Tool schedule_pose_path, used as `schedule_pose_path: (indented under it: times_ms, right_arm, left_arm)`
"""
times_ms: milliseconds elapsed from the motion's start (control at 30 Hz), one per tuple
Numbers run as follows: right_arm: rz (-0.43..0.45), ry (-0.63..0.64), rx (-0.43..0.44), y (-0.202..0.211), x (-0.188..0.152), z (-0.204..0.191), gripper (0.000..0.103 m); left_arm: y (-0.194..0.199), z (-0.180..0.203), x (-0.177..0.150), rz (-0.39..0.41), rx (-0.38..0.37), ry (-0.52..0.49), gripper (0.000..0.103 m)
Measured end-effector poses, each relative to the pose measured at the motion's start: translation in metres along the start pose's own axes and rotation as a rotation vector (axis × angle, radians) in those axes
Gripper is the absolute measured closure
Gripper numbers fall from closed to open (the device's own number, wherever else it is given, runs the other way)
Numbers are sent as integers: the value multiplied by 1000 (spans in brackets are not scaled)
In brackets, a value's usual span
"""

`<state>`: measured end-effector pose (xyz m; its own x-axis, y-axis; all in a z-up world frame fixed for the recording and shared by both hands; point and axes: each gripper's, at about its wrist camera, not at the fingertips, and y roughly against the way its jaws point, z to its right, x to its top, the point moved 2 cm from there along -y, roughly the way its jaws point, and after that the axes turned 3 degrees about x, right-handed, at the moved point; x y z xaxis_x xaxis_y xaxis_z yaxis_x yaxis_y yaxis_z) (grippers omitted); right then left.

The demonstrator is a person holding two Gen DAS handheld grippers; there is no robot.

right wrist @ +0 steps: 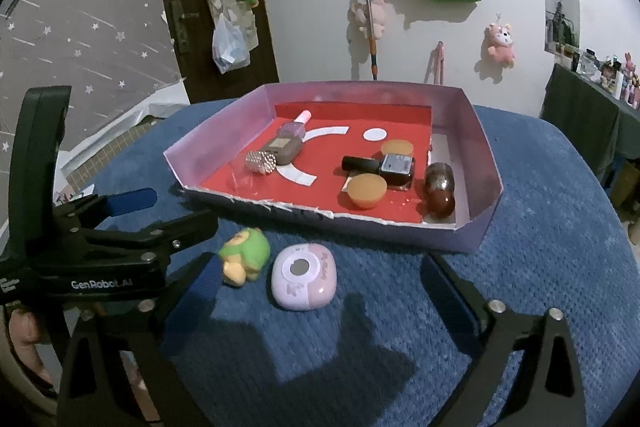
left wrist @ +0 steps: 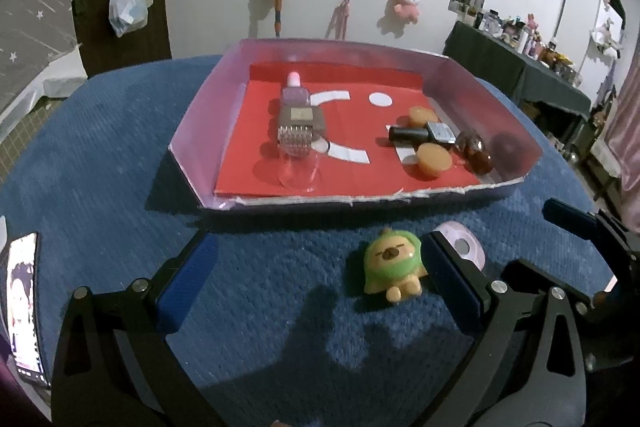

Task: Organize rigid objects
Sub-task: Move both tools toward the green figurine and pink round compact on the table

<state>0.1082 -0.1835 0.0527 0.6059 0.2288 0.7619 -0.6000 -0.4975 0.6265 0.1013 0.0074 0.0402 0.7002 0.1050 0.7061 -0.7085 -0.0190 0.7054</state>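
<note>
Pink case (right wrist: 304, 277) lies between right gripper's (right wrist: 316, 291) (spread) fingers.

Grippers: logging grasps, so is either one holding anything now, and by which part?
Nothing is held. The left gripper and right gripper are open; the green toy and pink case lie untouched on the cloth.

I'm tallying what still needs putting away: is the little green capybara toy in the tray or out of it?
Out. The green toy lies on the blue cloth in front of the tray, beside the pink case.
</note>
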Motion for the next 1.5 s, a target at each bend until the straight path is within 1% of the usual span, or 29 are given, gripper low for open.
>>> schedule_pose_path:
  times_ms: [67, 200, 233, 267, 333, 433, 533, 667, 767, 933, 1000, 1033, 1100, 1133, 1300, 1467, 1500]
  right_arm:
    - [-16, 5, -8, -4, -2, 0, 13]
    - [-45, 7, -13, -12, -10, 3, 17]
    - [-53, 9, -9, -14, -11, 3, 18]
    - [-61, 14, -9, -17, -13, 3, 19]
    - [-71, 23, -8, -20, -15, 3, 19]
    - [-88, 33, -10, -26, -18, 3, 19]
    - [-107, 42, 1, -33, -21, 3, 19]
    - [-127, 55, 1, -42, -22, 1, 19]
    - [-136, 47, -29, -48, -21, 6, 23]
    - [-118, 4, -61, -42, -18, 24, 23]
    - [-118, 7, -50, -41, -17, 27, 24]
    - [-123, 19, -39, -41, -16, 26, 24]
    - [-137, 28, -14, -44, -15, 27, 30]
    - [-144, 27, 4, -45, -14, 27, 31]
    - [-169, 17, 58, -51, -9, 29, 34]
    - [-177, 16, 71, -55, -4, 30, 35]
    - [-182, 17, 70, -56, -3, 29, 37]
  left_arm:
    - [-3, 1, -2, -12, -11, -4, 0]
    - [-8, 6, -6, -31, -17, -20, 0]
    - [-8, 7, -8, -32, -19, -24, 1]
    - [-9, 7, -9, -33, -10, -29, 2]
    - [-11, 7, -10, -37, -6, -32, 1]
    - [-14, 3, -11, -51, -26, -14, 1]
    - [-13, 0, -10, -49, -26, -10, 1]
    - [-11, 1, -9, -55, -70, -9, 1]
    - [-11, 5, -8, -59, -90, -15, 1]
    - [-17, 15, -9, -69, -122, -35, 1]
    - [-23, 19, -11, -85, -134, -39, 1]
    - [-25, 20, -11, -91, -138, -39, 3]
    - [-29, 20, -12, -102, -157, -28, 7]
    - [-30, 19, -13, -106, -157, -26, 12]
    - [-31, 21, -16, -109, -163, -51, 13]
    - [-36, 24, -17, -127, -165, -68, 13]
    - [-37, 24, -17, -126, -166, -66, 13]
